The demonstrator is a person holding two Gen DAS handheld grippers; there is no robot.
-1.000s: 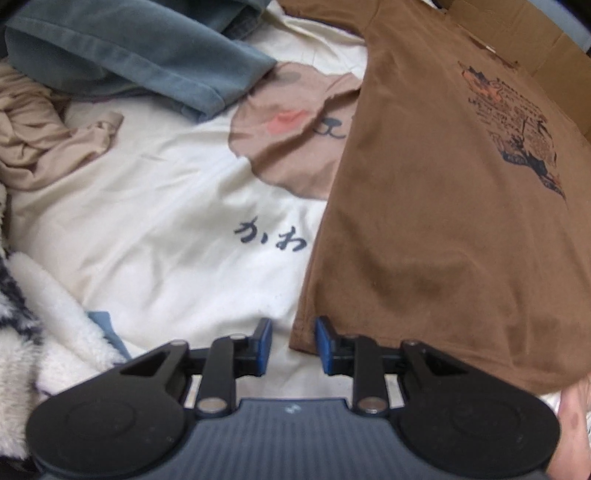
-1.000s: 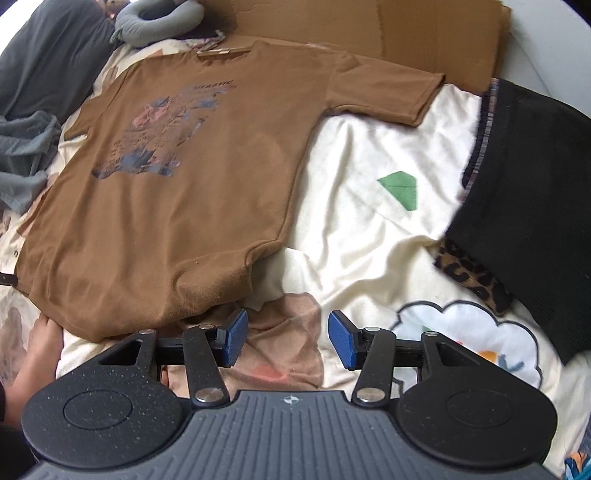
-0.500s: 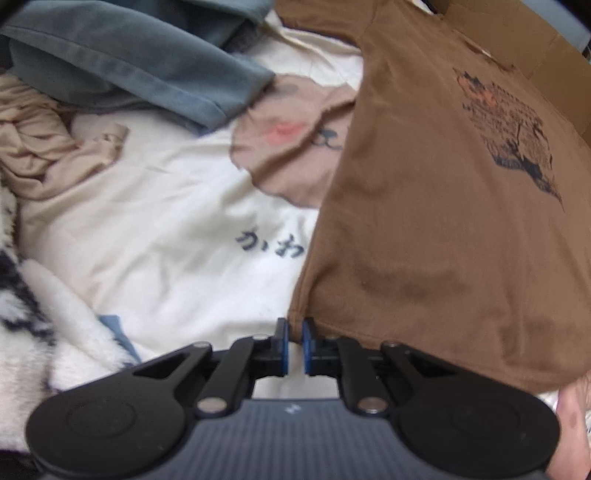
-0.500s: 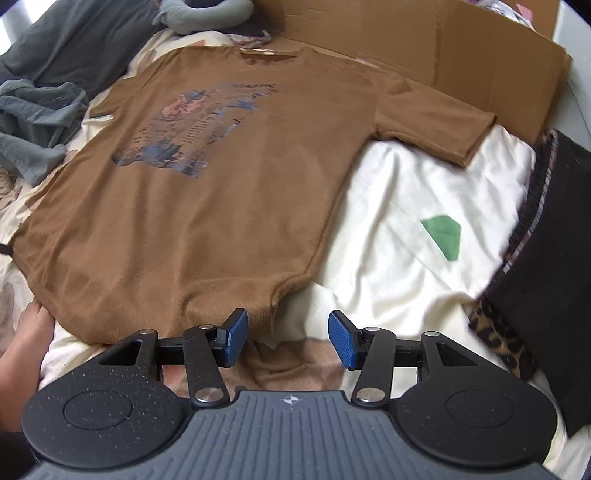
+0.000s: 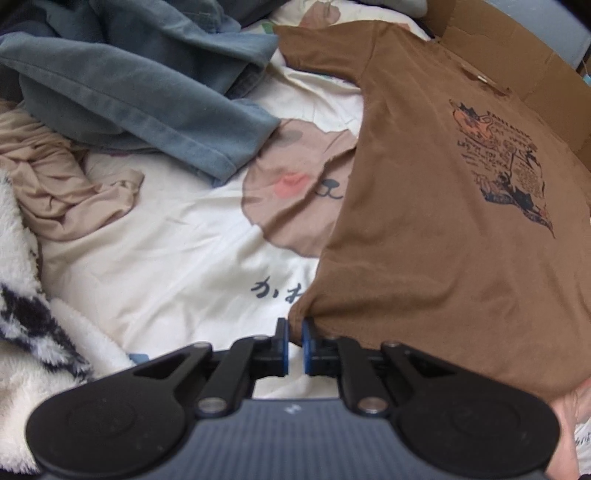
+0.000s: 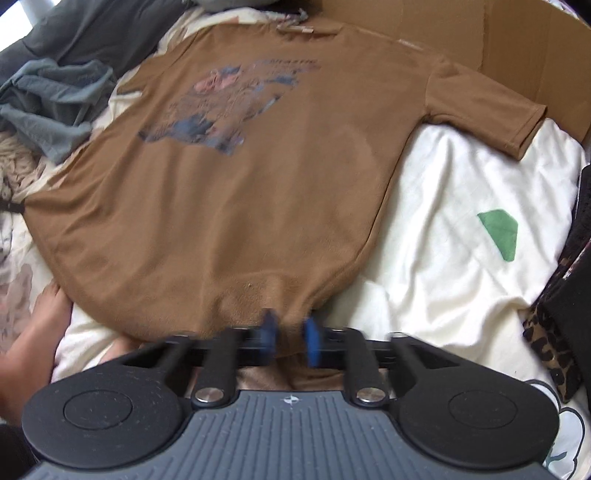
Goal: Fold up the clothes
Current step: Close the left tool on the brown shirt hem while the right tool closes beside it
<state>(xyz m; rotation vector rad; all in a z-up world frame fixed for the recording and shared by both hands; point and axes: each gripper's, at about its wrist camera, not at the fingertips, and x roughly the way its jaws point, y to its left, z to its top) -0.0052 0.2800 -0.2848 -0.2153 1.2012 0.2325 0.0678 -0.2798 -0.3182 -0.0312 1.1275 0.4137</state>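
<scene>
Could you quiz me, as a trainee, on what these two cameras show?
1. True or false: the left hand-held gripper is shut on the brown T-shirt.
2. Which part of the shirt sits between the right hand-held gripper fingers? A sleeve, B collar, C bottom hem.
3. What lies beyond the shirt's collar?

Key: 1 true, on a hem corner. 2 C; blur hides whether it is clamped. 3 Flat cardboard.
</scene>
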